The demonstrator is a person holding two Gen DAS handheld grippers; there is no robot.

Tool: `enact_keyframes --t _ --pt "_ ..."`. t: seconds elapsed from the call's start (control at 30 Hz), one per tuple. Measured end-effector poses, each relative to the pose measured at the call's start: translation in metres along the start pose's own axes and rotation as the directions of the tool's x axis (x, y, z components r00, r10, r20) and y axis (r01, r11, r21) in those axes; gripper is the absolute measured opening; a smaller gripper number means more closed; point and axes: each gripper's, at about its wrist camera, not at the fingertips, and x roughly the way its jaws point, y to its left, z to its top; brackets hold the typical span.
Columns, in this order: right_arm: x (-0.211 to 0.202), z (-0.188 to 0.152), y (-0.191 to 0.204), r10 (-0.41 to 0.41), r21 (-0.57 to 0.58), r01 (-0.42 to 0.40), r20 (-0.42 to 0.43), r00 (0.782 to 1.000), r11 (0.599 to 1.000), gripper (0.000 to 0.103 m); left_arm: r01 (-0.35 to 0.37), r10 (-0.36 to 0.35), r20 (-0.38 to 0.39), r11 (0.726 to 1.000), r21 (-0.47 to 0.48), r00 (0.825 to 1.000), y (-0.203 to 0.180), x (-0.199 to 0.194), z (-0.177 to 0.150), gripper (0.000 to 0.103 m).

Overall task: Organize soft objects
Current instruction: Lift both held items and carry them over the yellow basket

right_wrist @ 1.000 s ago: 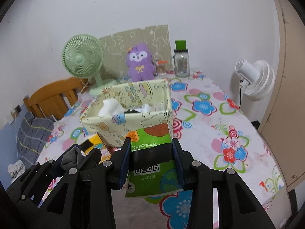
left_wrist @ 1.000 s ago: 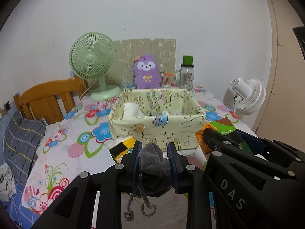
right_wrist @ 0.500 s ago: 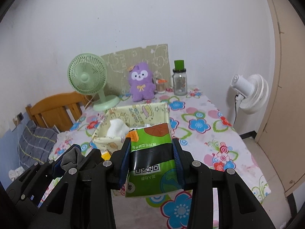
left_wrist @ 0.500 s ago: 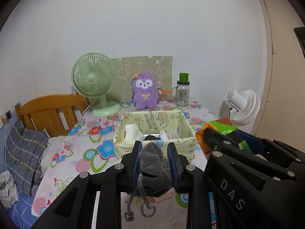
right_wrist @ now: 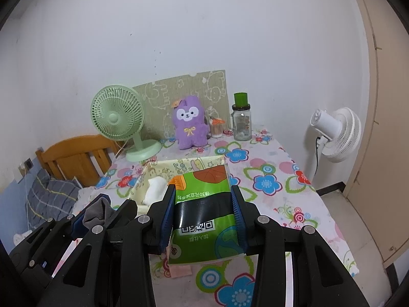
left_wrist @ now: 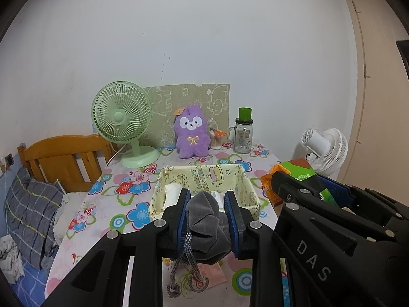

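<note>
My left gripper (left_wrist: pixel 207 197) is shut on a grey drawstring pouch (left_wrist: pixel 206 225), held above the table in front of the yellow fabric box (left_wrist: pixel 251 194). The pouch's cords hang down. My right gripper (right_wrist: pixel 203 195) is shut on a green tissue pack (right_wrist: pixel 204 209), held above the same box (right_wrist: pixel 184 165). The right gripper also shows at the right of the left wrist view (left_wrist: pixel 301 179). White soft items (right_wrist: pixel 156 189) lie inside the box. A purple plush toy (left_wrist: pixel 190 134) stands at the back of the table.
A green desk fan (left_wrist: pixel 122 122), a glass jar with a green lid (left_wrist: pixel 242 134) and a patterned board (left_wrist: pixel 186 97) stand along the back wall. A white floor fan (right_wrist: pixel 334 133) stands right of the table. A wooden headboard (left_wrist: pixel 64 158) and grey bedding (left_wrist: pixel 30 209) lie left.
Both grippers have risen and pulled back from the box with their loads still held. The box now looks smaller and lower in both views.
</note>
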Motion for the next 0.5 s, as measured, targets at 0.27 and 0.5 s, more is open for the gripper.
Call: enact_keyframes --t 0.27,0.5 --pt "0.022 0.014 -0.002 0.012 0.003 -0.012 0.007 1.0 1.0 0.044 -0.017 0.016 0.008 1.0 0.026 1.0 -0.002 0.019 0.013 0.026" --pt "0.048 0.025 -0.004 0.029 0.002 -0.029 -0.01 1.0 1.0 0.044 -0.024 0.024 -0.005 0.999 0.025 1.0 0.002 0.043 0.021 0.026"
